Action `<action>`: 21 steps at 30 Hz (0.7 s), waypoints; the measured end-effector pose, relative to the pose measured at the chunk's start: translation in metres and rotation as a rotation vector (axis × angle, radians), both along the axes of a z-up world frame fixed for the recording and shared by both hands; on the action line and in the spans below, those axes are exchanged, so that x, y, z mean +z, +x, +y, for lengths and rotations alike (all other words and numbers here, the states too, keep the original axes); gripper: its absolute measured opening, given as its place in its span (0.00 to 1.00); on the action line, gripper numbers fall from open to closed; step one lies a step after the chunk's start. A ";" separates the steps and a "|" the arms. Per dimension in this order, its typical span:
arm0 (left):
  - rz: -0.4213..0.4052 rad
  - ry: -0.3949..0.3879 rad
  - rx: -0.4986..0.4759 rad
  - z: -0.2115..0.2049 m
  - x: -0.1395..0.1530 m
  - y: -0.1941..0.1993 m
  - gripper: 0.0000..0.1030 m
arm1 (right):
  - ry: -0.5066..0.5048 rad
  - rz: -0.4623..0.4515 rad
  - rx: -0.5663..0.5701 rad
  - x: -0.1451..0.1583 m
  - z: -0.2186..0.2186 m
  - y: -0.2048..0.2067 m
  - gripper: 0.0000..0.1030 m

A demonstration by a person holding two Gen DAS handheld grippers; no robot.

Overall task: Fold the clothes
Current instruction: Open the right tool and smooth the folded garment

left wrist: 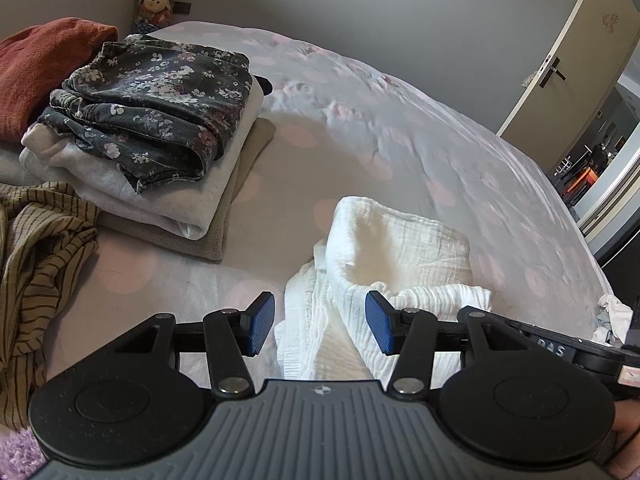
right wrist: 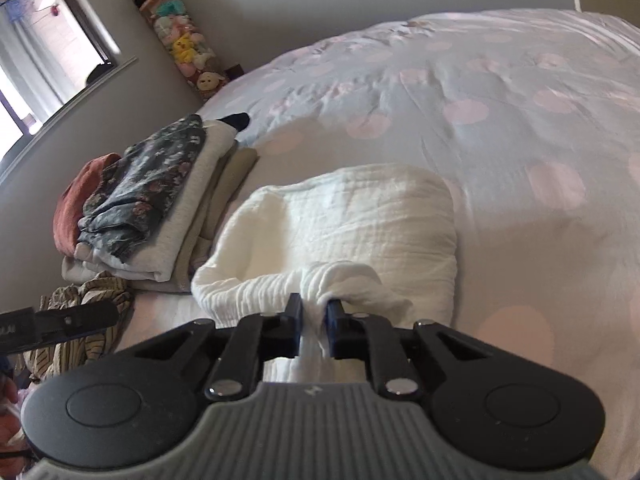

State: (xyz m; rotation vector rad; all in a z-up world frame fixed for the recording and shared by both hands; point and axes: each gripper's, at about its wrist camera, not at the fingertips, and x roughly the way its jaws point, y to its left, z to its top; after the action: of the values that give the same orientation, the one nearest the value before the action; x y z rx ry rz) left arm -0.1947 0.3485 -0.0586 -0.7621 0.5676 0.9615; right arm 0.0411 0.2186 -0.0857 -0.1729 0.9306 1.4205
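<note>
Right gripper point(right wrist: 314, 312) jaws pinch a bunched edge of the white cloth point(right wrist: 360, 216), half-folded on the bed point(right wrist: 520, 120); left gripper point(left wrist: 320, 320) jaws spread over it; folded stack point(left wrist: 160, 120) beside.

White crinkled cloth point(right wrist: 352, 216); pink-dotted pale bedspread point(right wrist: 500, 128); dark floral garment point(left wrist: 160, 96).

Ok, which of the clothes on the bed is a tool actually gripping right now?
The white crinkled cloth: the right tool is shut on a bunched fold of it. The floral garment and striped garment lie untouched.
</note>
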 end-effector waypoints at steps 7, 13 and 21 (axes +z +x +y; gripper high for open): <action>0.025 0.005 0.005 0.008 0.009 -0.001 0.47 | 0.067 0.012 0.195 0.016 -0.016 -0.059 0.10; 0.060 -0.013 -0.071 0.000 0.010 0.008 0.47 | -0.007 -0.047 0.297 -0.001 -0.021 -0.103 0.18; 0.106 -0.048 -0.232 -0.013 0.000 0.041 0.43 | -0.050 -0.085 0.213 -0.006 -0.060 -0.084 0.30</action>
State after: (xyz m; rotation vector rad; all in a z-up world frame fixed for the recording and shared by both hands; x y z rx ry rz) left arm -0.1534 0.3358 -0.0588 -0.6737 0.7566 0.7781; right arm -0.0424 0.1586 -0.0914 -0.3765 0.8985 1.5731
